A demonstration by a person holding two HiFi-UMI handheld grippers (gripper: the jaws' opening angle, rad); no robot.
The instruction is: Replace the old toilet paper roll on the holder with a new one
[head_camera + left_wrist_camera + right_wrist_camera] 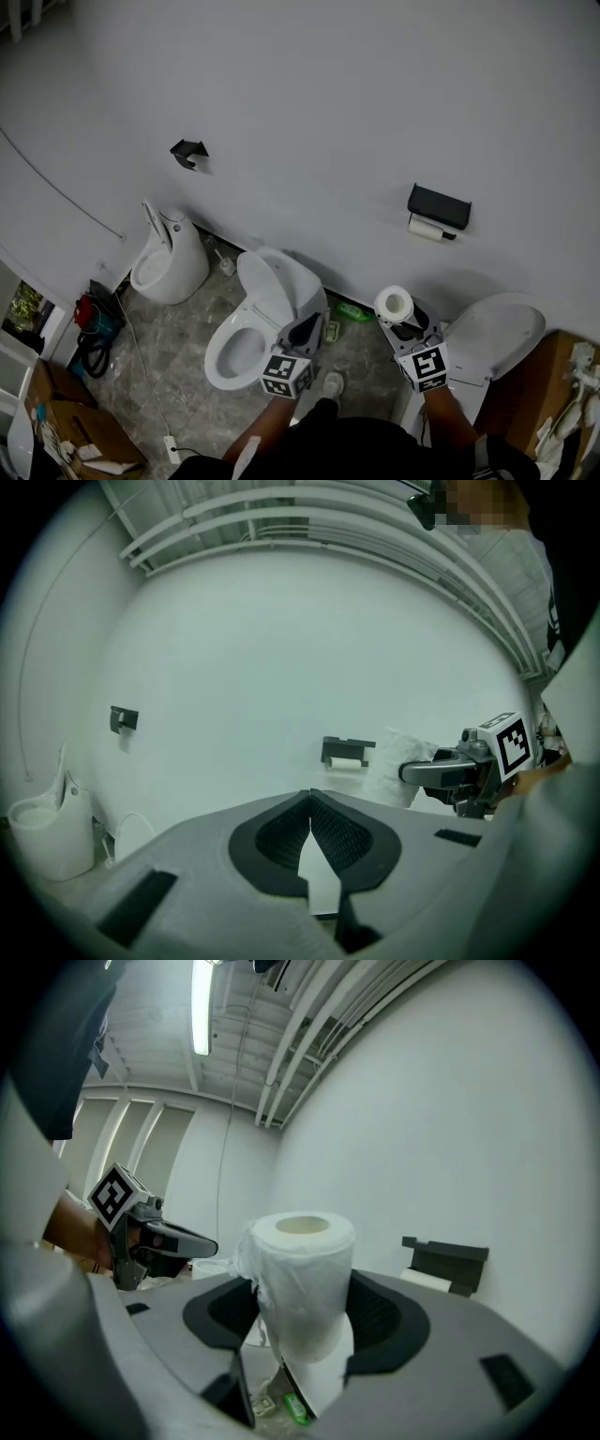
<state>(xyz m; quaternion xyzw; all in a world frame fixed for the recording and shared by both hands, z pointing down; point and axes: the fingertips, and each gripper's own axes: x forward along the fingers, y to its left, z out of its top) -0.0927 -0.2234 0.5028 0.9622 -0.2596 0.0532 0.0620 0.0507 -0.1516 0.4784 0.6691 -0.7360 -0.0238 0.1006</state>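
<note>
A black paper holder hangs on the white wall with the old, thin roll under it. My right gripper is shut on a full white toilet paper roll, held upright below and left of the holder. In the right gripper view the new roll stands between the pads, with the holder further off to the right. My left gripper is shut and empty, over the toilet. Its view shows the closed tips, the holder and the right gripper.
A white toilet with its lid up stands below the left gripper. A smaller white bowl sits at the left, another white lid at the right. A black bracket is on the wall. Cardboard boxes and cables lie at lower left.
</note>
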